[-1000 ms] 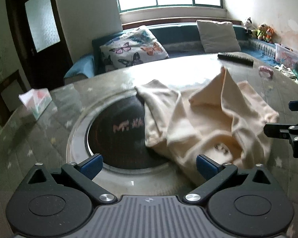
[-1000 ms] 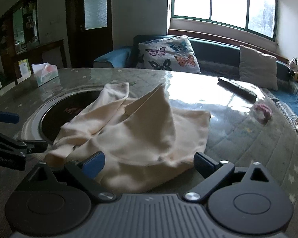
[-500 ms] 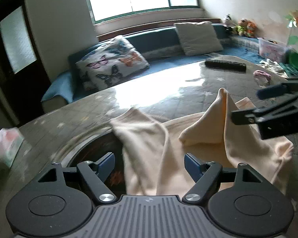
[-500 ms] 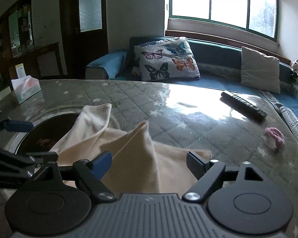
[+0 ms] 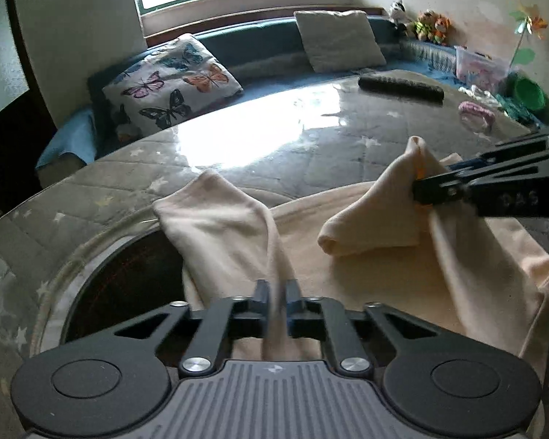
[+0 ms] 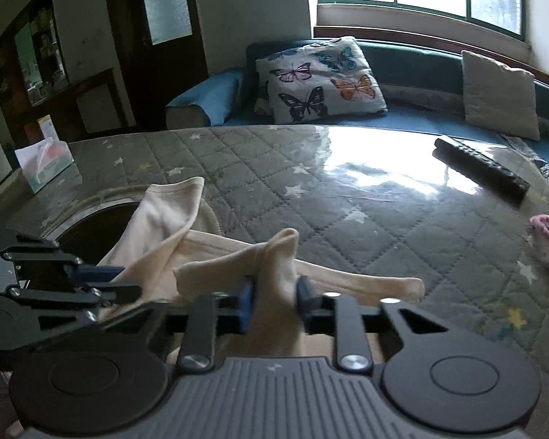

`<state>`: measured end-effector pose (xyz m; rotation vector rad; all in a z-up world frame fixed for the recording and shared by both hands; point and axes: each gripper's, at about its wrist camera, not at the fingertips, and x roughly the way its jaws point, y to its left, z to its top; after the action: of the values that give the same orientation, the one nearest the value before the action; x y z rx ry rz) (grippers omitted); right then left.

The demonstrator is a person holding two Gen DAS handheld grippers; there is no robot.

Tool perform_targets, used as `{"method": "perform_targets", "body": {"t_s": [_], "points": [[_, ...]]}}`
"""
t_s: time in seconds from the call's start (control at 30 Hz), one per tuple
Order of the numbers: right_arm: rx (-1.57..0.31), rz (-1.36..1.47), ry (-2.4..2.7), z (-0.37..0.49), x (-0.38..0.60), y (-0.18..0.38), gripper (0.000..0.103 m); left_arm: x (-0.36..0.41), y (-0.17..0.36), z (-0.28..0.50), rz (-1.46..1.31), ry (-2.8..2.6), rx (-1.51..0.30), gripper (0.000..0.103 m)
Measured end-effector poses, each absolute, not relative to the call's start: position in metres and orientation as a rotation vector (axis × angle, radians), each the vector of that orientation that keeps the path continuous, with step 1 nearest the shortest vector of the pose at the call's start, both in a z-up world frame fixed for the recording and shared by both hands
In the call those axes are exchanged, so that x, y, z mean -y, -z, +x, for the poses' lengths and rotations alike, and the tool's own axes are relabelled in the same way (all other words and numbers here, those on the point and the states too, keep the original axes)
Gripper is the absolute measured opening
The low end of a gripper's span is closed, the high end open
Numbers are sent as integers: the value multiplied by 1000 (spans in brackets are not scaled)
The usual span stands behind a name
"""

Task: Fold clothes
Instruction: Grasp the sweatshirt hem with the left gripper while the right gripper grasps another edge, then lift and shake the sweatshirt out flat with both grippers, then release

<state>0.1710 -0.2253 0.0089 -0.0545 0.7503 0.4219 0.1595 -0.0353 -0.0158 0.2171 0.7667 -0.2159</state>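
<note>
The left gripper (image 5: 274, 305) has its jaws pinched narrow on a fold of the cream garment (image 5: 366, 263), which lies crumpled on the quilted tabletop (image 5: 260, 150) partly over a dark round inset (image 5: 128, 289); the pinched cloth is blurred, and the garment's near edge is hidden behind the gripper body. The right gripper (image 6: 272, 305) likewise has its jaws clamped on a raised peak of the cream garment (image 6: 274, 256), blurred at the grip, while a black remote control (image 6: 481, 170) and a pink item (image 6: 547, 236), cut off at the frame edge, lie well apart.
</note>
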Motion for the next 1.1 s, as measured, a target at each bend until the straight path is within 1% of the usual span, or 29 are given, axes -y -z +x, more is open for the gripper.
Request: {"method": "perform_targets", "body": {"t_s": [0.1,0.33,0.5,0.67,0.77,0.83,0.93,0.97,1.0,1.07,1.1], "points": [[-722,-43,-398,161,239,-18,6,23,5,145,186,181,-729,3],[-639,9,-312,118,283,-43,5,-20,-19,102,87,59,-660,2],[-598,57,-234,82,322,-56,5,-56,-24,60,16,-22,-663,2],[-604,102,-167,44,357,-53,6,-83,-21,22,-23,-69,-703,2],[-666,87,-123,29,370,-40,9,-89,-12,11,1,-92,-761,2],[-706,61,-88,24,377,-31,12,-92,-10,3,25,-114,-780,5],[-728,35,-35,17,385,-26,20,-88,-13,-12,56,-91,-776,5],[-726,24,-25,15,386,-26,25,-85,-14,-19,70,-70,-769,5],[-719,15,-16,12,387,-28,28,-79,-15,-25,86,-33,-765,5],[-706,-3,-33,7,384,-33,28,-62,-16,-37,119,57,-757,8],[-699,-14,-53,5,382,-36,28,-52,-15,-43,132,105,-753,12]]}}
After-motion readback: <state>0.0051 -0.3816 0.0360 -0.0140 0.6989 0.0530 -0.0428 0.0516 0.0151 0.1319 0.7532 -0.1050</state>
